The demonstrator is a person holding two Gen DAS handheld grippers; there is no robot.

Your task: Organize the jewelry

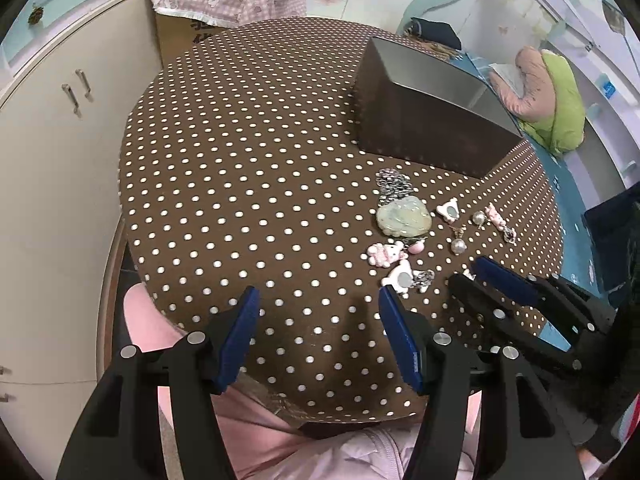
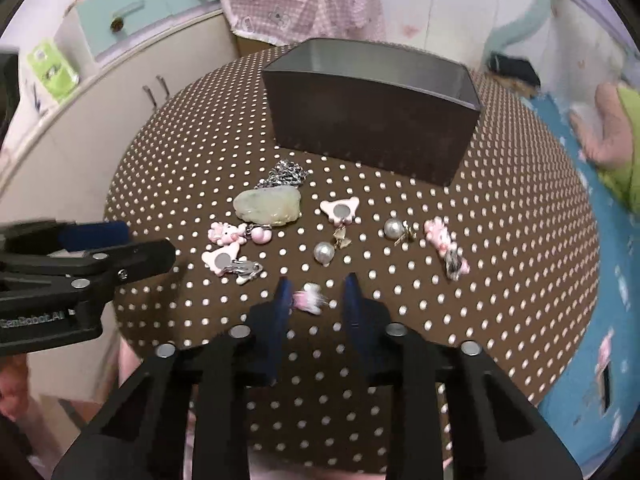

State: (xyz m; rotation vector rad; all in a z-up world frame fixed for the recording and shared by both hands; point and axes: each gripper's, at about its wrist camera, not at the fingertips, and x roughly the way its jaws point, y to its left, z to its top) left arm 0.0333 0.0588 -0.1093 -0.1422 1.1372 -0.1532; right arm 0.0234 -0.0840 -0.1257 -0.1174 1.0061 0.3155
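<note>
Bracketing a small pink charm point(image 2: 309, 298), right tongs point(image 2: 316, 300) parted, not yet clenched; charm lies on the worktop point(image 2: 520, 240) nearest the person, blurred. Left tongs point(image 1: 316, 320) released, idle. Advice: close squarely, lift clear, carry to dark box point(image 2: 372, 128).

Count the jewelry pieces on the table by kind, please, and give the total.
Pink cartoon charms: 6
Pearl earrings: 2
Green jade pendant: 1
Silver chain: 1
Total: 10, all outside the dark box.
</note>
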